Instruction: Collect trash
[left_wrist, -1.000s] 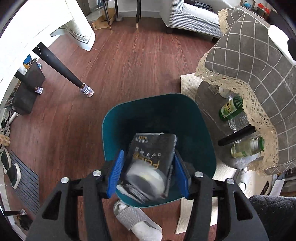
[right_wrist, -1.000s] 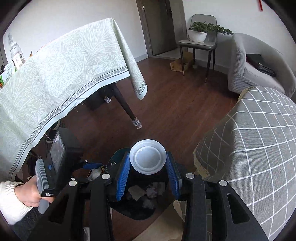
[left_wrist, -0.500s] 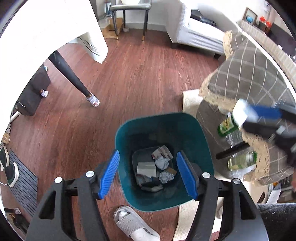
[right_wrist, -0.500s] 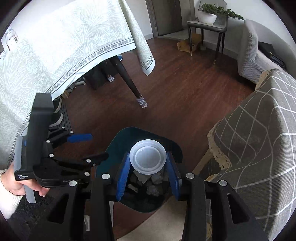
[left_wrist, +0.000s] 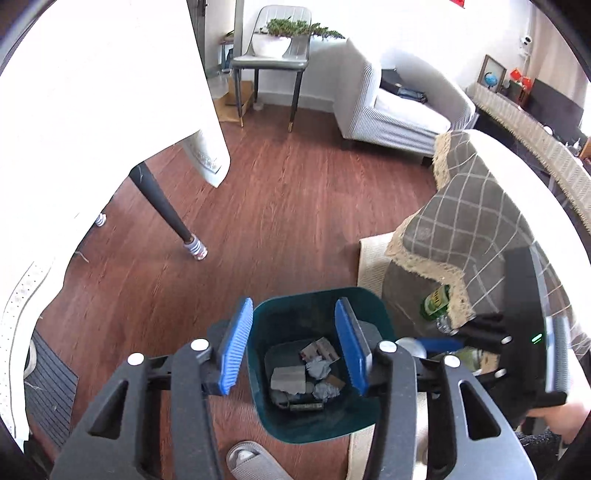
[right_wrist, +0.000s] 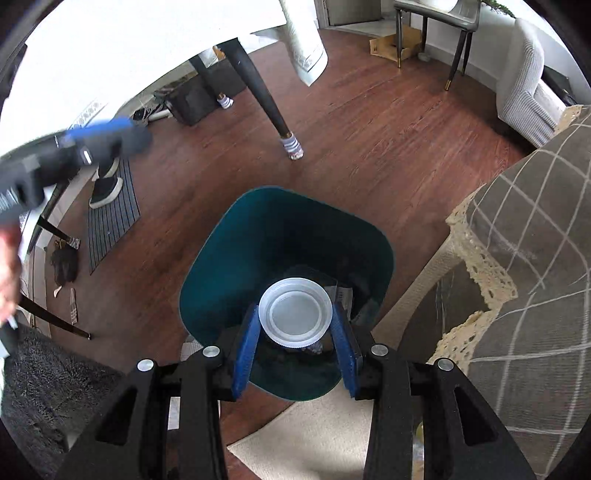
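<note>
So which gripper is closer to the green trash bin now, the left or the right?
Right. The right gripper holds a white lidded cup low over the trash bin; the left gripper, empty, is higher above it.

Red-brown wood floor (left_wrist: 295, 206), grey armchair (left_wrist: 391, 110), draped table (right_wrist: 129, 40).

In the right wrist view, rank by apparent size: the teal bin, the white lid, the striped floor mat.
1. Teal bin, clearly largest.
2. Striped floor mat and white lid look alike in area; the lid is far nearer the camera, so I won't rank them.
</note>
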